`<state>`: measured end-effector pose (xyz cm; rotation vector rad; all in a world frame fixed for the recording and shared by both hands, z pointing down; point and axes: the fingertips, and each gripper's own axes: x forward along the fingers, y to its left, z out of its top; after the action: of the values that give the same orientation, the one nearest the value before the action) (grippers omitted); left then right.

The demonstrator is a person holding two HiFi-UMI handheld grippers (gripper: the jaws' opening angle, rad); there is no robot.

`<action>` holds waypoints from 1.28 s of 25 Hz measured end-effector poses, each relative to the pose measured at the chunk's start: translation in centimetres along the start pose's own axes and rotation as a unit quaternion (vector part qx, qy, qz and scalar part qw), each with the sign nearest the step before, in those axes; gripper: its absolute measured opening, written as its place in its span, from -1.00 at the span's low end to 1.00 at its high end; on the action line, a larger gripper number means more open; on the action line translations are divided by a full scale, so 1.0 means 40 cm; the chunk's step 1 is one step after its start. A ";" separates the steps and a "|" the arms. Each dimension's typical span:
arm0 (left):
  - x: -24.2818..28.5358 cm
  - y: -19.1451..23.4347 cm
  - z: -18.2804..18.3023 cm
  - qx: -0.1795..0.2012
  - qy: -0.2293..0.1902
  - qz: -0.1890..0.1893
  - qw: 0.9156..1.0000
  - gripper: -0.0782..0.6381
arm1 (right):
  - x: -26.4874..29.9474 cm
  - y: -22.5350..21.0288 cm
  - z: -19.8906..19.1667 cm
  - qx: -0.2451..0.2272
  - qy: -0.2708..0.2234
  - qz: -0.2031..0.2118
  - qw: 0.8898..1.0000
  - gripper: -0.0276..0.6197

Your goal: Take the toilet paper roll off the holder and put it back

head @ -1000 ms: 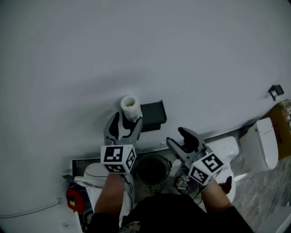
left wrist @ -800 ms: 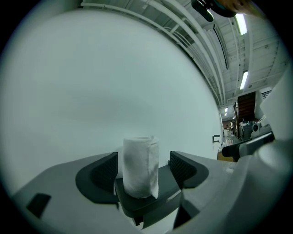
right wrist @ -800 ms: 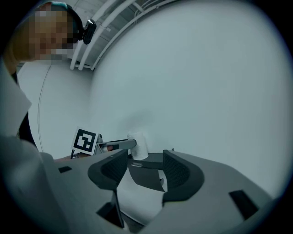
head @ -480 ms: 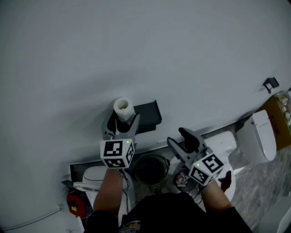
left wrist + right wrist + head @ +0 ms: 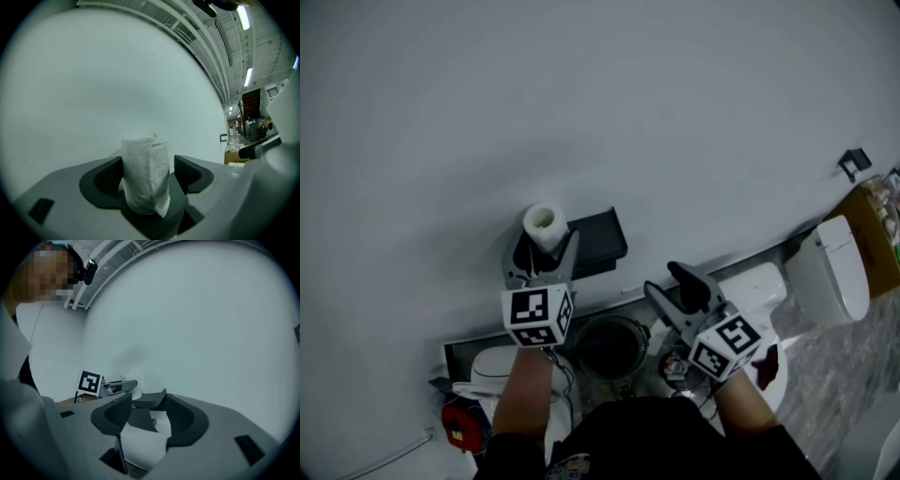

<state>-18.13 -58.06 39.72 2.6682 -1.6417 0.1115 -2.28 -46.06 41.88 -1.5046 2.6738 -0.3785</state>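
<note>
Left gripper (image 5: 544,246) level, clamping toilet paper roll (image 5: 542,223)

A plain white wall (image 5: 609,103) fills most of the view. Below it, a white toilet (image 5: 839,281) stands on a grey marbled floor (image 5: 848,398). Strip lights (image 5: 243,18) shine overhead.

Head view downward; others facing wall (image 5: 93,75)

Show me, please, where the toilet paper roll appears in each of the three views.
Head view: the toilet paper roll is left of centre, against the wall, held in the left gripper.
Left gripper view: bottom centre, upright between the jaws.
Right gripper view: small, left of centre, beside the marker cube.
Shared landmark: the black holder, just right of the roll in the head and right gripper views.
</note>
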 end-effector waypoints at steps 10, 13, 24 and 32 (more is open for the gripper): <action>0.018 0.011 -0.027 0.002 0.021 0.021 1.000 0.10 | -0.010 -0.029 0.002 0.011 -0.002 -0.004 1.000 -0.25; 0.019 0.007 -0.025 0.004 0.021 0.019 1.000 0.09 | -0.014 -0.038 0.001 0.018 -0.004 -0.005 1.000 -0.26; 0.008 0.006 -0.013 0.007 0.023 0.019 1.000 0.08 | -0.015 -0.034 0.004 0.022 -0.009 0.001 1.000 -0.26; -0.029 0.007 0.031 -0.001 -0.004 0.030 1.000 0.08 | -0.024 -0.028 0.002 0.024 -0.009 0.011 1.000 -0.27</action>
<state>-18.83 -57.19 38.42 2.6215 -1.7225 0.1000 -0.83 -45.80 41.99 -1.4572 2.6461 -0.4229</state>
